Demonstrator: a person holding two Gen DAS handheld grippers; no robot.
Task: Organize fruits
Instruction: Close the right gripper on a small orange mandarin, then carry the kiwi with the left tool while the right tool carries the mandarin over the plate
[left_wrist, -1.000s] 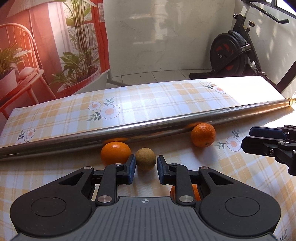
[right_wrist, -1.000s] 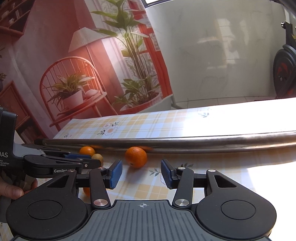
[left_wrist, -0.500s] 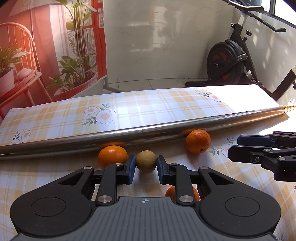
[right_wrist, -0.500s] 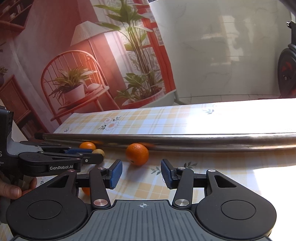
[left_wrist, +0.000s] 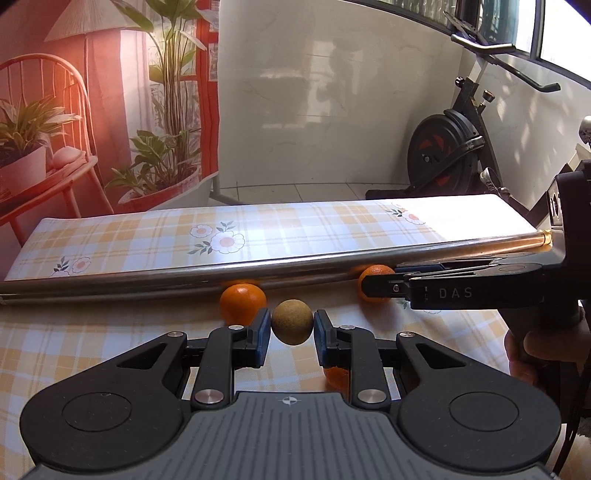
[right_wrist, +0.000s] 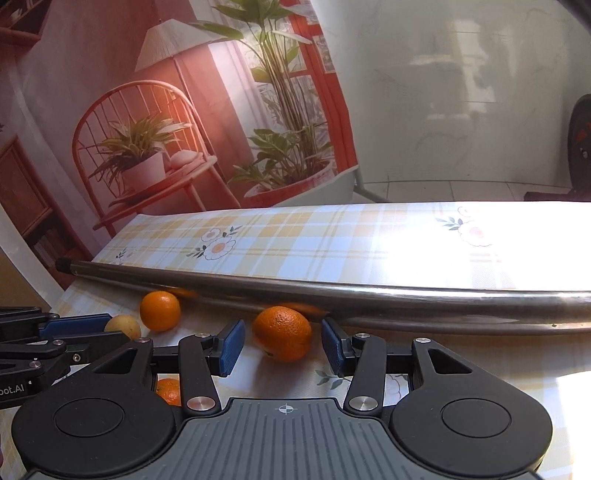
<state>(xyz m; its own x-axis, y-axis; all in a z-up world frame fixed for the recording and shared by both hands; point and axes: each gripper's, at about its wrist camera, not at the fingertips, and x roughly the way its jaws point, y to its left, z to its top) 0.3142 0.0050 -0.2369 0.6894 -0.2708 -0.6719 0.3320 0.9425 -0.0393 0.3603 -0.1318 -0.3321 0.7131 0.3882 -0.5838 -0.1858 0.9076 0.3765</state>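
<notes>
Your left gripper (left_wrist: 292, 329) brackets the brown fruit (left_wrist: 291, 321), pads touching or nearly touching it; firm grip cannot be confirmed. Your right gripper (right_wrist: 283, 344) stands wide open around the rough-skinned orange (right_wrist: 283, 332), with clearance on both sides. A partly hidden orange (left_wrist: 335, 376) lies under the left gripper at 5 o'clock. At 11 o'clock, the smooth orange (left_wrist: 242, 302) touches the steel tube (left_wrist: 147, 277), which bounds travel at 12 o'clock. Beyond it, the checked tablecloth (left_wrist: 295, 229) lies open. Since one second ago, the right gripper has advanced onto its orange.
</notes>
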